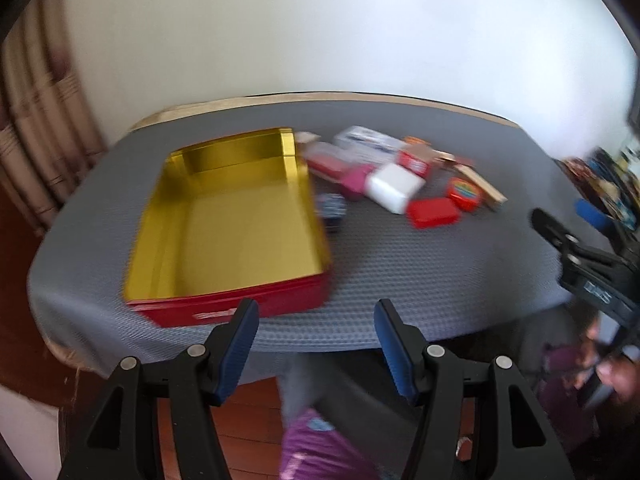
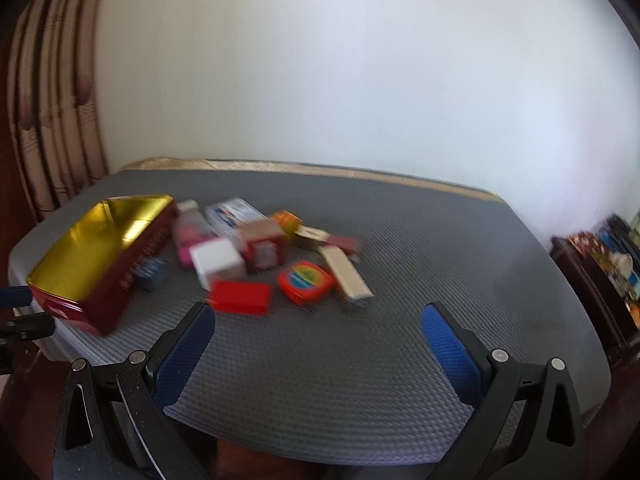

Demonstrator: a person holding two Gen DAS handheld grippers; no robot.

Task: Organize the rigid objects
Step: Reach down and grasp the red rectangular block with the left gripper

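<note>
Broadly, the counter (image 1: 420, 272) carries a grey textured mat that reaches its near edge, with a tan strip showing along the far edge against the white wall (image 2: 360, 80). Both views are motion-blurred, so small labels cannot be read.

Largest on it is the open tin (image 1: 224, 220), red outside and gold inside, nothing in it. It sits just beyond the left gripper (image 1: 316, 316) and a little left of its jaws, the near red wall close to the counter's front edge. From the right wrist view the tin (image 2: 96, 256) lies far off to the left of the right gripper (image 2: 318, 320).

Right of the tin, and ahead of both sets of jaws, is a loose cluster of small rigid things: a white-and-blue carton (image 1: 372, 144) farthest back, a white block (image 1: 394, 188), a wooden block (image 2: 348, 276) at the right edge of the group, a flat red box (image 2: 240, 296) nearest the right jaws, a red-orange tape measure (image 2: 306, 280), and a small dark patterned cube (image 1: 332, 208) touching or almost touching the tin's right wall.

Bare mat runs wide between the cluster and the front edge, and to the right of the wooden block.

Both grippers have their jaws spread apart, holding nothing, poised above the front edge.
</note>
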